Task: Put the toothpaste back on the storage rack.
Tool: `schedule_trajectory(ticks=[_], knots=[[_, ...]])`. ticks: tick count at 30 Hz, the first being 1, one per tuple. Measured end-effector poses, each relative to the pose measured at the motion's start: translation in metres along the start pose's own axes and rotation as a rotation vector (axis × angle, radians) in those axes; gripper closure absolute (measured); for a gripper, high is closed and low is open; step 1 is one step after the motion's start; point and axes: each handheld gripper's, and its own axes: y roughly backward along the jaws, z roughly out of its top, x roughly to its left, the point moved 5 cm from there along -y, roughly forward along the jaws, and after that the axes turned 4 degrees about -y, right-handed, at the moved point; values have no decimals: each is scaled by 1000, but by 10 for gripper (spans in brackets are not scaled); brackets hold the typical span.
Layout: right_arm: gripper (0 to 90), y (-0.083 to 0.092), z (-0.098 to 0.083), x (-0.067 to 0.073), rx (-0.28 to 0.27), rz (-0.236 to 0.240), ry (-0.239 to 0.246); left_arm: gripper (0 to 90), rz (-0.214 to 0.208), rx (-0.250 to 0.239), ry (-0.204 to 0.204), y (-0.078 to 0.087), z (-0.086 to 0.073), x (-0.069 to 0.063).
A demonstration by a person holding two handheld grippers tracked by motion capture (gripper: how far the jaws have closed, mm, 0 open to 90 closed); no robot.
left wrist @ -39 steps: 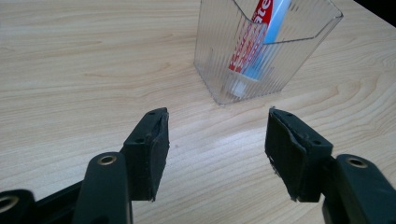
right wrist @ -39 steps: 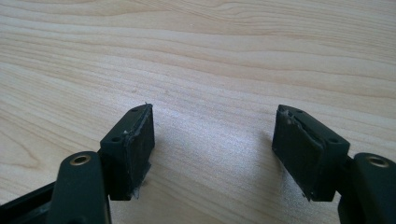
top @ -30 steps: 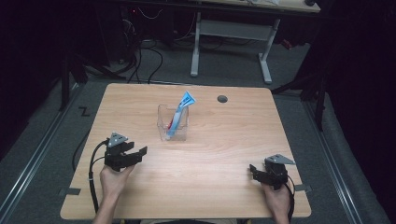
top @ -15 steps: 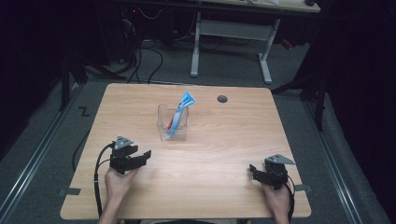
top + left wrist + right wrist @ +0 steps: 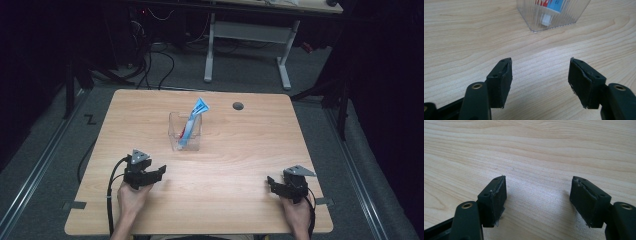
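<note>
A clear plastic container [image 5: 185, 132] stands upright at the middle of the wooden table [image 5: 240, 150]. A blue, white and red tube [image 5: 194, 117] leans in it, its top sticking out over the rim. In the left gripper view the container [image 5: 551, 15] is just ahead, with the tube's white cap [image 5: 546, 20] resting at its bottom. My left gripper [image 5: 156, 172] [image 5: 540, 61] sits low over the table near the front left; its jaws have just been opening and nothing is between them. At the front right my right gripper [image 5: 272, 184] [image 5: 539, 178] stands open over bare wood.
A dark round hole [image 5: 238, 106] sits in the tabletop at the back right of the container. Beyond the table stands a white desk frame [image 5: 247, 35], with cables [image 5: 150, 60] on the grey floor. Each gripper's cable trails back over the front edge.
My left gripper has come down and moved a little toward the front and right, and its jaws now stand wider. The right gripper has stayed where it was.
</note>
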Motion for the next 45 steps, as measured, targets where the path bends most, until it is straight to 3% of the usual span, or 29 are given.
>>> schedule_trajectory(ticks=[17,39,45], knots=[[297,0,0,0,1,0,-1,367,42,2,-30,-13,-9,-7],[296,0,0,0,-1,0,-1,364,46,16,-29,-24,-16,-9],[296,0,0,0,-1,0,0,353,72,23,-41,-25,-16,-11]])
